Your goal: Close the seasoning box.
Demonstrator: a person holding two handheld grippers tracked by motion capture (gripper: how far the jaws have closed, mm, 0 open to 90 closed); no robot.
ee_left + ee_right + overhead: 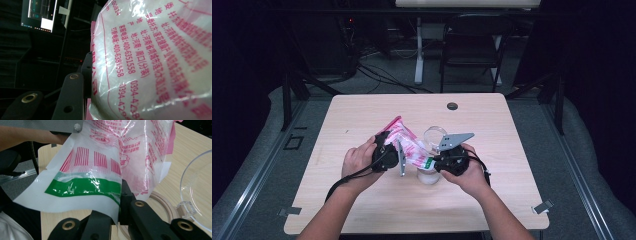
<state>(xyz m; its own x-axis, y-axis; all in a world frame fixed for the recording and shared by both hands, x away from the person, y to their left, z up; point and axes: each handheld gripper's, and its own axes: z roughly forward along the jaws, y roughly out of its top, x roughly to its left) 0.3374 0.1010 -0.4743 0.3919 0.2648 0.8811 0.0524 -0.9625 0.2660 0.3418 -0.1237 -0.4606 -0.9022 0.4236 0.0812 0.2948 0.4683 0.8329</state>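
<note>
A clear plastic bag [409, 145] printed in pink, with white grains inside, hangs above the middle of the table between both grippers. My left gripper [391, 150] is shut on its bulky part: in the left gripper view the bag [155, 62] bulges against the black finger [72, 97]. My right gripper [438, 161] is shut on the flat green-striped end of the bag [100, 165], with the jaws of my right gripper [120, 195] pinching the film. A clear round container [433, 135] stands just behind the bag and appears as a clear container [197, 182] at the right.
A round wood-rimmed piece [162, 202] lies on the wooden table [362, 190] under the bag; from above it reads as a pale round object [428, 176]. A cable hole [452, 106] sits near the far edge. A folding chair [472, 45] stands beyond the table.
</note>
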